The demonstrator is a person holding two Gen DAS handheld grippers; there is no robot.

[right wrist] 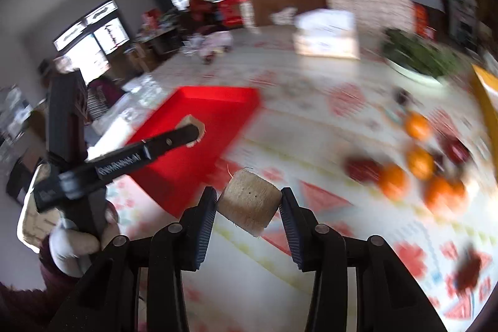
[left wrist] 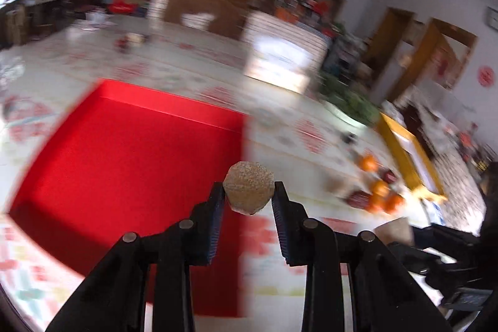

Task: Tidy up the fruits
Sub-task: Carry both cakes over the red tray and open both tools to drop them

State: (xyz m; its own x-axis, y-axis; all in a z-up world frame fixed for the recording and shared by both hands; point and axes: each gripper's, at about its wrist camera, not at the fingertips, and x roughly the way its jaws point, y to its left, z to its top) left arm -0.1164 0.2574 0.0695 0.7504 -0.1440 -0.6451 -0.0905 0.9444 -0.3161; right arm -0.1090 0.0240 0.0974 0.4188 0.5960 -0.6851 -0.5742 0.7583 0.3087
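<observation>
Worktop [right wrist: 358, 238] is covered by a pale cloth with a red pattern; both views are motion-blurred. A red tray [left wrist: 124, 164] with a low rim lies on it, empty as far as visible, at the left in both wrist views. A yellow-framed box [left wrist: 411, 154] lies at the far right edge, next to a dish of green leaves [right wrist: 417, 55]. The fruit pile [right wrist: 420, 167], oranges mixed with dark red fruits, sits on the cloth between tray and yellow box, well apart from the tray. Left gripper [left wrist: 249, 192]: jaws narrowly parted and clamped on a tan, rough-textured rounded block [left wrist: 249, 187], held over the tray's right edge. Right gripper [right wrist: 249, 201]: jaws a little wider, pads pressed on both sides of a tan fibrous cube [right wrist: 249, 201], held above bare cloth just beside the tray's near corner. A gloved hand [right wrist: 74, 245] carries the left gripper's handle in the right wrist view.
</observation>
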